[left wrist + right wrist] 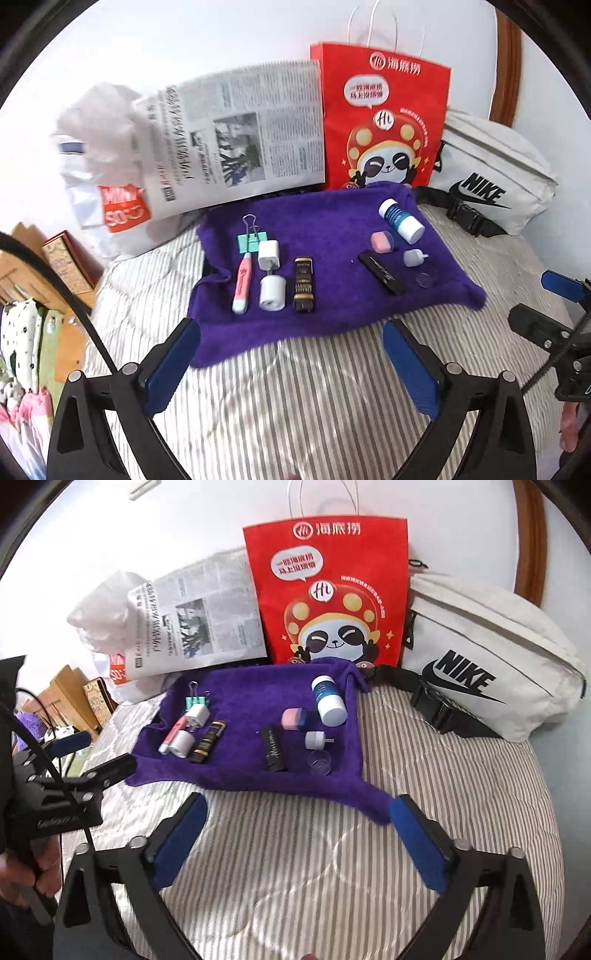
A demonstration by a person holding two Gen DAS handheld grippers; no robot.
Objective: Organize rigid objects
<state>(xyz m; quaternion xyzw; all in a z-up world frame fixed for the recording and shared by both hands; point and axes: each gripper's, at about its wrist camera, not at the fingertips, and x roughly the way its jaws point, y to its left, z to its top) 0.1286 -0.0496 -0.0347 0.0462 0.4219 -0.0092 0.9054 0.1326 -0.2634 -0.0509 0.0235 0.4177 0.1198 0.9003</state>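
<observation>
- Towel [332, 229]: solid purple.
- Bedcover [332, 387]: grey-and-white stripes.
- Paper bag [384, 122]: red, panda print.
- Waist bag [495, 173]: off-white, black logo.
- Binder clip [255, 240]: mint green.
- Bottle [400, 220]: white, blue label.

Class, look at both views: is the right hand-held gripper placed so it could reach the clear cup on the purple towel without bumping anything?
Probably yes. The right hand-held gripper stands open and empty, and the clear cup sits near the purple towel's front edge with only bare towel before it.

Left gripper [291, 363] – black angular frame, round silver screws, ribbed blue pads [173, 369], right gripper [299, 845] alike – black cable looping at nine o'clock, white lettering on the frame
</observation>
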